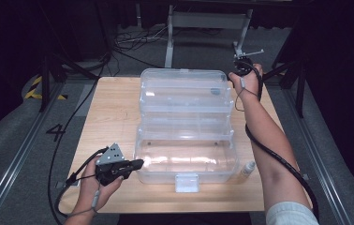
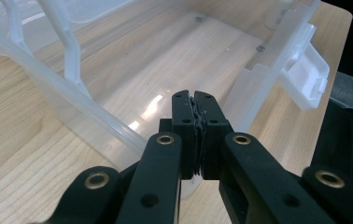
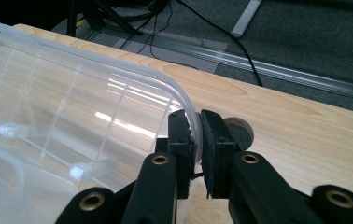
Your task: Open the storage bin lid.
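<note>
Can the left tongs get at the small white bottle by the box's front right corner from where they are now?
Probably not directly. The left tongs sit shut at the clear box's front left corner, and the small white bottle stands past the opposite corner. The box and its front latch lie between; they would need to go round the front.

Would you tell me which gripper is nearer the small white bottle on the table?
Left. The left gripper sits at the box's near-left corner; the right gripper grips the lid rim, far from the bottle.

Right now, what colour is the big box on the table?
The box is clear, see-through plastic; the high view shows it best.
</note>
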Action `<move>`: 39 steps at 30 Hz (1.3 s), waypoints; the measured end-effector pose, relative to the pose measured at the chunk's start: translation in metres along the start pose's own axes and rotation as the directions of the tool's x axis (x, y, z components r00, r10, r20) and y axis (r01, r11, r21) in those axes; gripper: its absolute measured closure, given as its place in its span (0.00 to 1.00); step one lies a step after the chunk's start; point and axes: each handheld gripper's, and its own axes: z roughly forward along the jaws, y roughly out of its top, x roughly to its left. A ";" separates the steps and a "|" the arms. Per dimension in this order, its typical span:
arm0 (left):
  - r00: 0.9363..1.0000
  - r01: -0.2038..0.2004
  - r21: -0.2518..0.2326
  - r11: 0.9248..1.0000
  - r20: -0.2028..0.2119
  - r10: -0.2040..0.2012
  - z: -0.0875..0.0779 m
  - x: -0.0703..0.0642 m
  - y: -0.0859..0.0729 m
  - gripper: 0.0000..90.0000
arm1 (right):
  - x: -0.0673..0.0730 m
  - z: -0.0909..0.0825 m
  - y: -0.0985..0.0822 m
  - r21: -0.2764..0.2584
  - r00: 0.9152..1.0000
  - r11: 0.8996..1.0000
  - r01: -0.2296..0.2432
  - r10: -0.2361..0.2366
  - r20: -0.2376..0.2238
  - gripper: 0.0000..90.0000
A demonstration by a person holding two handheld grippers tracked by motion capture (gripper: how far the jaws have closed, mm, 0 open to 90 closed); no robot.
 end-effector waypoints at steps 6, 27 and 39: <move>1.000 -0.005 0.004 1.000 -0.005 0.005 0.000 -0.001 0.000 0.97 | -0.002 0.003 -0.003 0.000 1.000 1.000 -0.016 0.016 -0.009 0.93; 1.000 -0.004 0.005 1.000 -0.002 0.004 0.000 -0.001 0.000 0.97 | -0.007 0.014 -0.010 -0.004 0.997 0.997 -0.074 0.074 -0.023 0.93; 1.000 -0.003 0.004 1.000 -0.002 0.003 0.000 -0.001 0.000 0.97 | -0.010 0.020 -0.015 0.002 0.995 0.995 -0.096 0.096 -0.028 0.93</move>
